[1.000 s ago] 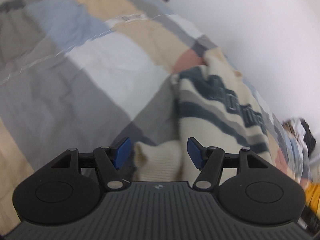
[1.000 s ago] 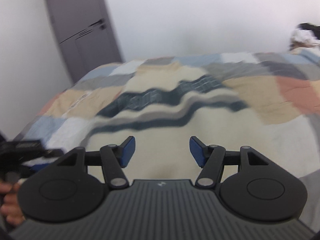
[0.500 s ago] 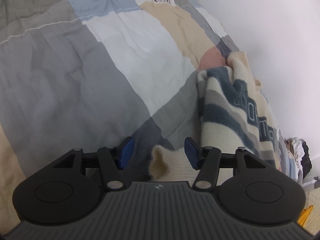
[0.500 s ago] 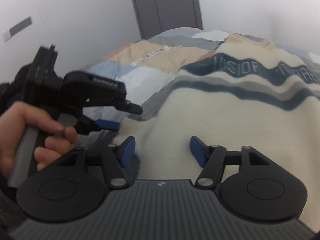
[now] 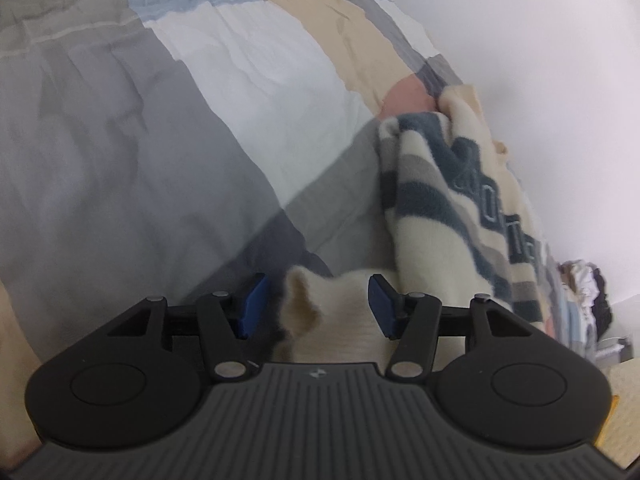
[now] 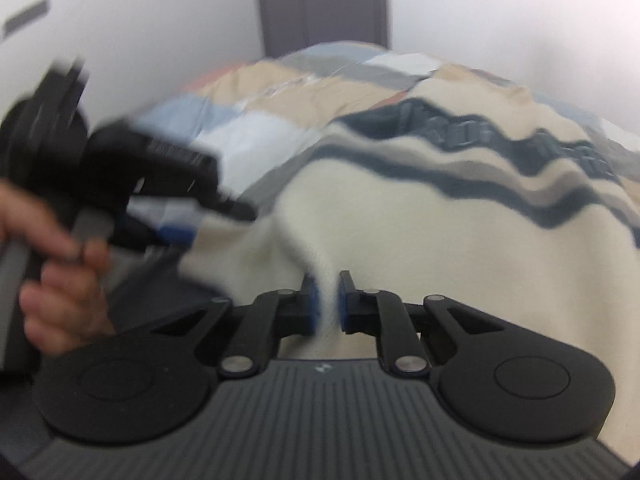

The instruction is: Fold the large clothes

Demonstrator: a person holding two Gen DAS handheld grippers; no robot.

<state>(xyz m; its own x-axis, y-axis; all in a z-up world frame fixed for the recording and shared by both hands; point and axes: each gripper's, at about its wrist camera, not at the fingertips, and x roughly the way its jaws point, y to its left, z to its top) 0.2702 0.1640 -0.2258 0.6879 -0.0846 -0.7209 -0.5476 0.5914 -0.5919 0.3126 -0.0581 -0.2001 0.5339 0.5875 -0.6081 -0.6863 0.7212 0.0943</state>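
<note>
Right wrist view: right tool [image 6: 327, 302] pinches the cream sweater [image 6: 440, 248] hem; left tool [image 5: 316, 306] gapes around a corner, ungripped. Folding is barely begun.

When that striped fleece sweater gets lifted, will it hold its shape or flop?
Probably flop: the sweater drapes in soft waves over the bed and bunches into a ridge where the right gripper pinches it. The thick pile suggests good grip, though it looks bulky, likely sagging between two holds.

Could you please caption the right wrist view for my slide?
Right gripper pinching the cream striped fleece on a patchwork bed.
</note>
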